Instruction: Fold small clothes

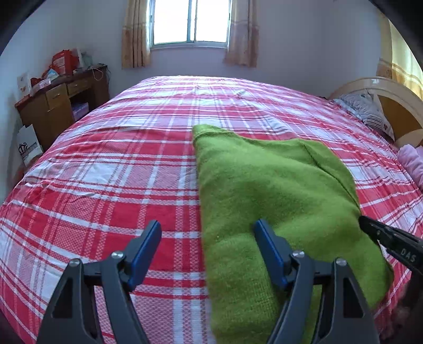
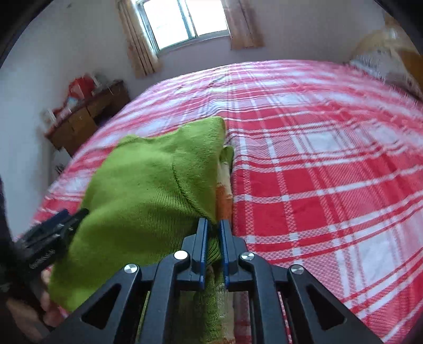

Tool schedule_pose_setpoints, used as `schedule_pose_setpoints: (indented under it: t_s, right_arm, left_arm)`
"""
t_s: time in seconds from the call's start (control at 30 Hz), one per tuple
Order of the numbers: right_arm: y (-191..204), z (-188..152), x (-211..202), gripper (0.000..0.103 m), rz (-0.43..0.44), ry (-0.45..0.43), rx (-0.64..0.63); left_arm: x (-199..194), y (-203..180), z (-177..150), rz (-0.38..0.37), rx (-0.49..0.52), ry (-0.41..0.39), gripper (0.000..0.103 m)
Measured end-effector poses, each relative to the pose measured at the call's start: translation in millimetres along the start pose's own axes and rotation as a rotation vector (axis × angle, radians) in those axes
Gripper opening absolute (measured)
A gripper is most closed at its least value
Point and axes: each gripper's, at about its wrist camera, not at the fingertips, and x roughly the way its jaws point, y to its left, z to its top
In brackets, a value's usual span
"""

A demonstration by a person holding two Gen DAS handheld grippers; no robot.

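Lying lengthwise toward the window, green sweater [image 2: 148,185]: right gripper [image 2: 213,225] clamps its near edge; left gripper [image 1: 207,229] gapes, straddling the opposite edge, holding nothing.

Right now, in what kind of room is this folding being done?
Most likely a home bedroom: a large bed with a red and white checked cover, a curtained window behind it, and a cluttered brown wooden desk in the corner.

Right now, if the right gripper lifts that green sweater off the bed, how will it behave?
The green sweater looks like soft knit already draped in folds, so it will probably sag and unfold. The right gripper pinches only one edge, so the rest would likely drag across the plaid bedspread. It seems light.
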Motion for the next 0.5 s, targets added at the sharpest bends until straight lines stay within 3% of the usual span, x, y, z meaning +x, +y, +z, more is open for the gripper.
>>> schedule_pose_setpoints:
  t_s: [0.2, 0.3, 0.33, 0.37, 0.43, 0.5]
  right_arm:
    - [-10, -14, -31, 0.017, 0.11, -0.044, 0.032]
    - [-22, -16, -55, 0.025, 0.114, -0.095, 0.09]
    - [-25, -13, -59, 0.042, 0.13, -0.106, 0.111]
    - [-25, -10, -63, 0.066, 0.149, -0.112, 0.124]
    - [-25, 3, -63, 0.08, 0.224, -0.135, 0.149]
    - [-18, 18, -55, 0.08, 0.276, -0.134, 0.148]
  left_arm:
    - [-26, 25, -2, -0.086, -0.003, 0.012, 0.077]
    - [-38, 40, 4, -0.076, -0.018, -0.033, 0.077]
    - [-39, 43, 9, -0.084, -0.03, -0.044, 0.077]
    - [-38, 45, 16, -0.095, -0.045, -0.046, 0.077]
    - [-29, 47, 29, -0.148, -0.082, -0.032, 0.077]
    - [-11, 48, 39, -0.212, -0.133, 0.005, 0.077]
